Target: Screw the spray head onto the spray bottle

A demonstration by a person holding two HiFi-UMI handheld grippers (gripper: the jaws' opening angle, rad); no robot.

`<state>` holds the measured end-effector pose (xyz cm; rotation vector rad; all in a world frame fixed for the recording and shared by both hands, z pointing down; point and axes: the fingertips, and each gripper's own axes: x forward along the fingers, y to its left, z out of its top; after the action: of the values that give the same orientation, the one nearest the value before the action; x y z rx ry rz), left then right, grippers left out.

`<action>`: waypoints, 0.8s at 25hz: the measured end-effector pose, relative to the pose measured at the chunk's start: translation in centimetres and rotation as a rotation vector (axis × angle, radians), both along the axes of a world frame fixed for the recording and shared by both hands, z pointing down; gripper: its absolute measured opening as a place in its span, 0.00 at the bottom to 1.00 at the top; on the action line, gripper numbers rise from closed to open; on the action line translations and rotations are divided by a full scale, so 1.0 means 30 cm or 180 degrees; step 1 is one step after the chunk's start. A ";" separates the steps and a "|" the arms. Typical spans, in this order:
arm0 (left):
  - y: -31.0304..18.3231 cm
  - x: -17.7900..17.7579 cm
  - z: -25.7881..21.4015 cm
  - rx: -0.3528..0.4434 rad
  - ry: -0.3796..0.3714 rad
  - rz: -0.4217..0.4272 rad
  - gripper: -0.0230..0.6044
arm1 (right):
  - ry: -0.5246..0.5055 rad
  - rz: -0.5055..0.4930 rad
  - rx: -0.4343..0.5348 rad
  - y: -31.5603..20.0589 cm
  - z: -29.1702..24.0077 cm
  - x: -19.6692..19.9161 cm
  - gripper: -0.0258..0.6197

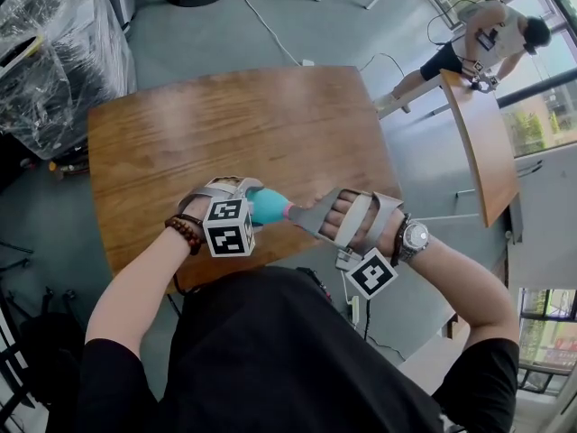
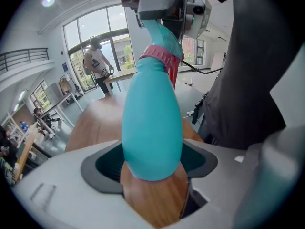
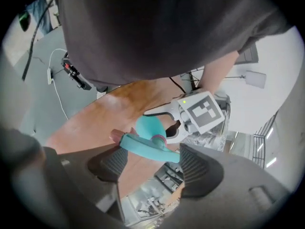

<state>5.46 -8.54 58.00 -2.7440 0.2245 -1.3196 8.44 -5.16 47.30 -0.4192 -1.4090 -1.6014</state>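
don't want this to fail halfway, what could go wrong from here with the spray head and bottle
1. The right claw pinches the teal plastic spray head only at its tips, so it may slip while twisting.
2. The left claw clamps the smooth, rounded teal plastic bottle near its base, so the bottle could spin in that grip.
3. Both are held in the air near the edge of the brown wooden table; a lost grip could send them off it.

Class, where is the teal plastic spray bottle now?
Head view, lower centre: the spray bottle is clamped in the left gripper over the wooden table's near edge, neck toward the right gripper.
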 end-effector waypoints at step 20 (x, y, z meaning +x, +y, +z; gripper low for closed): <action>0.099 0.056 -0.037 -0.0406 0.0077 0.0434 0.65 | 0.0130 -0.0631 0.0159 0.048 0.030 0.011 0.40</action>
<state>7.14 -5.57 56.90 -2.8218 -0.0463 -1.3088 8.78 -3.72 48.19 -0.5735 -1.3271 -1.7728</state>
